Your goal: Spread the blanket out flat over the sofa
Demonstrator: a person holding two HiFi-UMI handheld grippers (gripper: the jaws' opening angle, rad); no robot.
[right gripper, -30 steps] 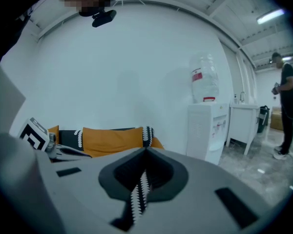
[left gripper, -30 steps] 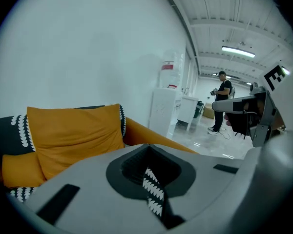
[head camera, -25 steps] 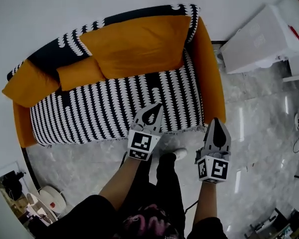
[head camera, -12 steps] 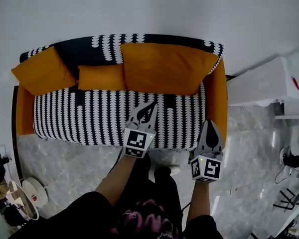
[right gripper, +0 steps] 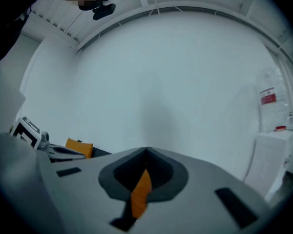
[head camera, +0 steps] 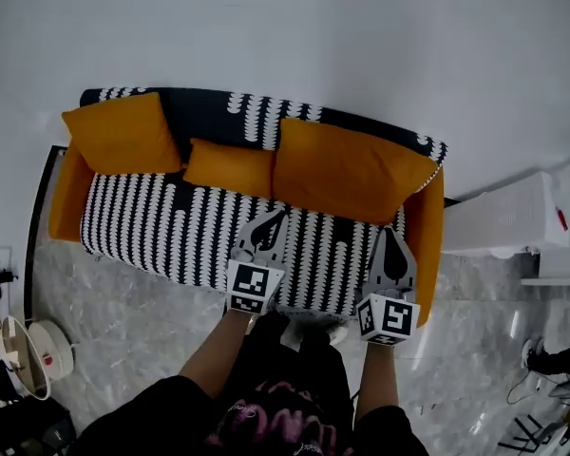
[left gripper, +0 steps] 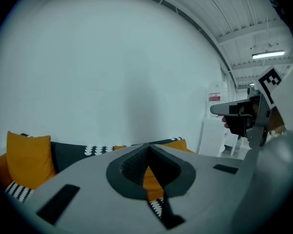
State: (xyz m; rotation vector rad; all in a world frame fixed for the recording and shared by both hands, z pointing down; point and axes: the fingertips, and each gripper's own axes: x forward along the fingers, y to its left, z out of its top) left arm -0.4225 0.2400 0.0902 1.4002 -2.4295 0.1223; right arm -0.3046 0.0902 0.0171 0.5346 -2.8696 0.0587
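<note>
The black-and-white patterned blanket lies spread over the seat and backrest of the orange sofa. Three orange cushions lean against the back. My left gripper hangs in the air in front of the seat's middle, shut and empty. My right gripper hangs beside it near the sofa's right arm, also shut with nothing in it. In the left gripper view the jaws meet at the tips, with a cushion and blanket beyond. The right gripper view shows closed jaws against the white wall.
A white cabinet stands right of the sofa. A round white device sits on the marble floor at the left. A white wall rises behind the sofa. The person's feet stand close to the sofa's front.
Both grippers have risen together from the blanket's front edge and now point more level, toward the wall. The sofa has swung round in the head view.
</note>
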